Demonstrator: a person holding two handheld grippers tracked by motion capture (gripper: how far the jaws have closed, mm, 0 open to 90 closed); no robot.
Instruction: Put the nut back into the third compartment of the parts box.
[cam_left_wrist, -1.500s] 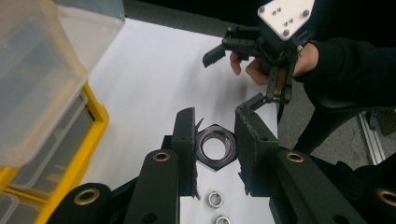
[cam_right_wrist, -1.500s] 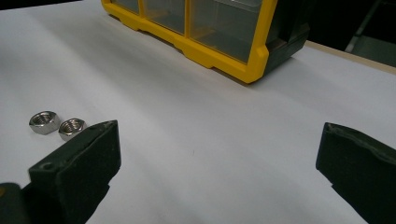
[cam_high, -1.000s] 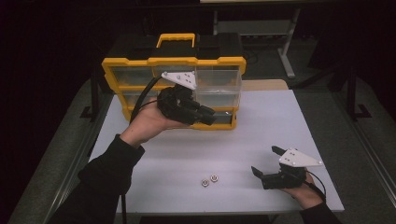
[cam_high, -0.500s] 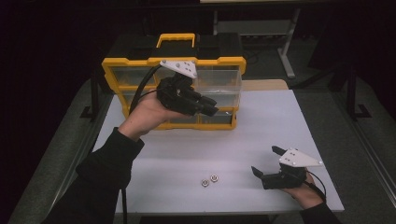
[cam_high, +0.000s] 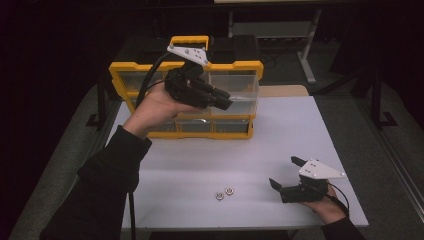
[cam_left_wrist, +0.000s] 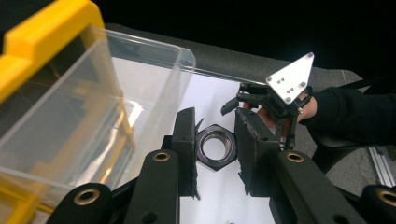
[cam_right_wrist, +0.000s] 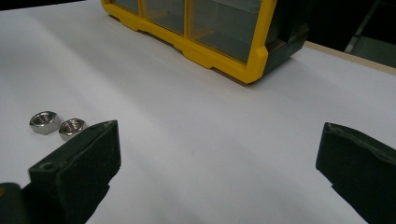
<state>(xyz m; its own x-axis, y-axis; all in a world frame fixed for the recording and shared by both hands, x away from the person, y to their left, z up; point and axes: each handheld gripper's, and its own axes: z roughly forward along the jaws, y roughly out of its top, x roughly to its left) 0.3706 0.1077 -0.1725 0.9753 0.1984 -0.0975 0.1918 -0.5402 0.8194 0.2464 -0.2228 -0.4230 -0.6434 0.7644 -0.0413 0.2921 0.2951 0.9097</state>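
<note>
My left gripper (cam_left_wrist: 215, 144) is shut on a large steel hex nut (cam_left_wrist: 215, 148), its pads pressing on the nut's flats. In the high view the left gripper (cam_high: 225, 102) is raised in front of the yellow organizer (cam_high: 150, 70), beside a clear drawer (cam_high: 240, 92) pulled out of it. The same clear drawer (cam_left_wrist: 93, 107) shows at the left of the left gripper view. My right gripper (cam_high: 285, 172) rests low at the table's front right, open, with nothing between its jaws. Two smaller hex nuts (cam_high: 224, 193) lie on the white table to its left, the nuts (cam_right_wrist: 58, 125) near its left jaw.
The yellow and black organizer (cam_right_wrist: 224, 51) stands at the back of the white table (cam_high: 200, 155), with a yellow handle on top. Dark floor and table legs surround the table. The table's front edge runs just below the right hand.
My left hand has risen with the nut, from the organizer's lower drawers up to the pulled-out clear drawer. The right gripper has stayed in place.
</note>
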